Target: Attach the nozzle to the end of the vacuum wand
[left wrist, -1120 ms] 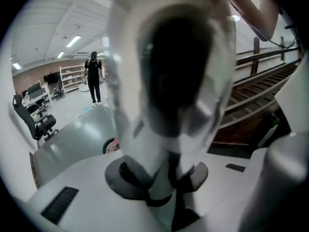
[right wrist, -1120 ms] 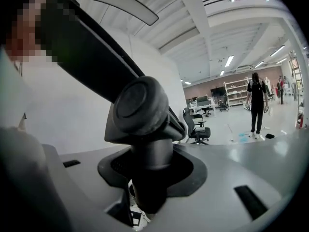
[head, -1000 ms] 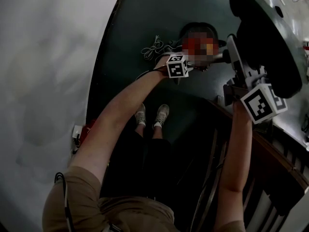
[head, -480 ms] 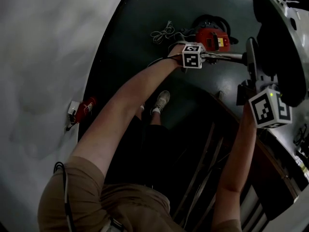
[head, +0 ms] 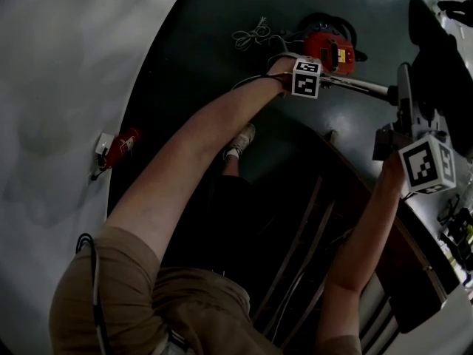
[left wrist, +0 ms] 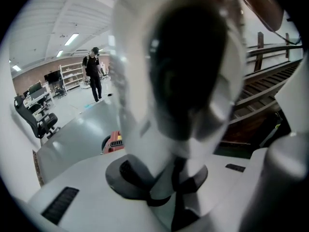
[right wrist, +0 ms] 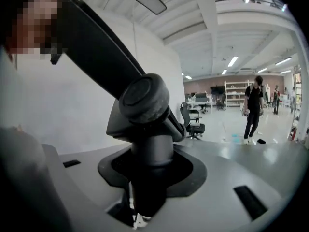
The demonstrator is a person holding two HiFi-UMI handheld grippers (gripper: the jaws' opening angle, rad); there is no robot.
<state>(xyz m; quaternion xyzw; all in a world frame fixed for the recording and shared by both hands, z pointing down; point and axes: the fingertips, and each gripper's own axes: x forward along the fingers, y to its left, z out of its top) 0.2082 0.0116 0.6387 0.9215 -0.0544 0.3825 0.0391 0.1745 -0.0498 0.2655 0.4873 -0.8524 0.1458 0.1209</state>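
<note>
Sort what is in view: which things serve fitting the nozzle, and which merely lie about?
For the job: vacuum wand, nozzle, left gripper, right gripper, red vacuum cleaner.
Lying about: office chair, wooden railing, cable bundle.

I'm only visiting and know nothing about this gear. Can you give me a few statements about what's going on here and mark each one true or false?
1. The left gripper is clamped on the shiny metal wand. True.
2. The right gripper is empty. False: the right gripper holds the dark nozzle.
3. The red machine stands on a table. False: the red vacuum cleaner sits on the floor.
4. Somebody else is in the room. True: a person in dark clothes stands in the background.
</note>
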